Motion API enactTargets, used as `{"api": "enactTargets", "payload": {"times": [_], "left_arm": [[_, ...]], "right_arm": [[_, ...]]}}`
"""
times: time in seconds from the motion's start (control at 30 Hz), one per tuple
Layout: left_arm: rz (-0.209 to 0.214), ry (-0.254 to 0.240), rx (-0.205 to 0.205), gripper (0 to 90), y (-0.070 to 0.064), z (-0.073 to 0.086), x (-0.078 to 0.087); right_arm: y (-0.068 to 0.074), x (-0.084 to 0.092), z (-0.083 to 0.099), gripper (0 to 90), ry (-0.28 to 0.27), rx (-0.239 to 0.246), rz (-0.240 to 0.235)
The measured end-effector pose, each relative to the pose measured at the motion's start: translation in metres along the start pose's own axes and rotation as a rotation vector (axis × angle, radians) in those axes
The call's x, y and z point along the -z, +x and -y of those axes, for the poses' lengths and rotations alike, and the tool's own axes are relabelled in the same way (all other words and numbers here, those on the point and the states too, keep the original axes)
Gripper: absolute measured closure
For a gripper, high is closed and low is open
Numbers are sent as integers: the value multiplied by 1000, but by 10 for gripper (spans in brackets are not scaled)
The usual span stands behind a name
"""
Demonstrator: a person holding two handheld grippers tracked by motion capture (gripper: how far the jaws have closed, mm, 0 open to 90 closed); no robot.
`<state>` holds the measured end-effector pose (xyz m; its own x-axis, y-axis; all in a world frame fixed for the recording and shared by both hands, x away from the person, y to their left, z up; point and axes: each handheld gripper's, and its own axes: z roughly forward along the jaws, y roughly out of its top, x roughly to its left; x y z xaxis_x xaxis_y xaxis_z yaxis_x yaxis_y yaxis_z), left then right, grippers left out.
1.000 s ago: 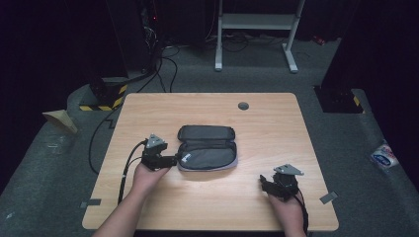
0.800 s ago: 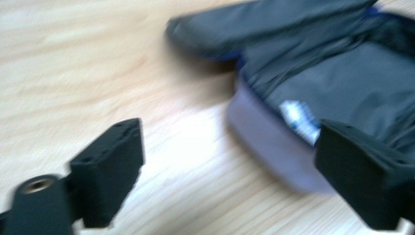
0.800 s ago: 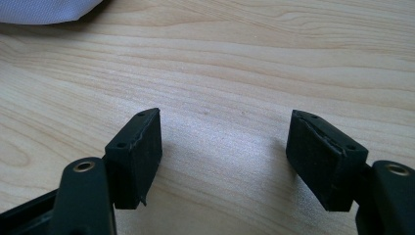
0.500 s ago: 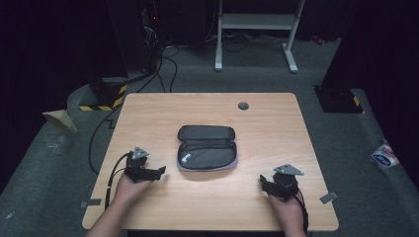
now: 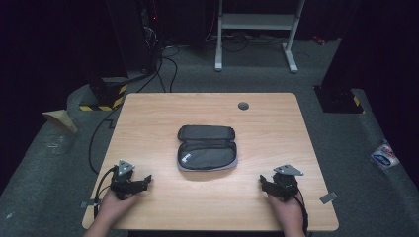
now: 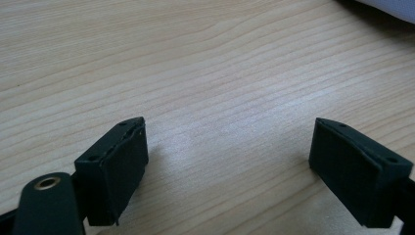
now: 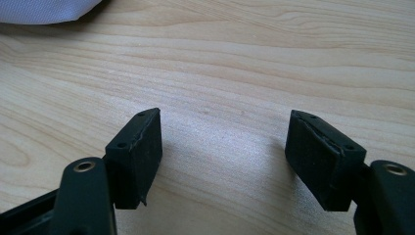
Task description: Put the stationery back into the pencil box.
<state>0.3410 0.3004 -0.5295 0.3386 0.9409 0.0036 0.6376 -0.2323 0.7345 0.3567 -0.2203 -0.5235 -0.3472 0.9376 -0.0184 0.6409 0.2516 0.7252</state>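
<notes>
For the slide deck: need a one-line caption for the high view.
Open grey pouch at the centre of the wooden table; left gripper and right gripper, both open, rest near the front edge.

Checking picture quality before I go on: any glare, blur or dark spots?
High view: table evenly lit, surroundings nearly black, pouch detail soft. Left gripper view: sharp wood grain, pale sheen between the jaws. Right gripper view: similar sheen, pouch edge blurred at top left.

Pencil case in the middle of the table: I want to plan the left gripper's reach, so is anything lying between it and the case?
Nothing visible. Bare table lies between the left gripper and the open pencil case; the left gripper view shows bare wood between its open jaws.
</notes>
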Motion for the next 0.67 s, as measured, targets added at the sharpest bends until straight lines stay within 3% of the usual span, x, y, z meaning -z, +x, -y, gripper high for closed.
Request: {"api": "enactTargets", "payload": {"times": [0.67], "left_arm": [[9,-1,-1,147,0,-1,-1]], "right_arm": [[-1,0,0,304,-3,3,-4]]}}
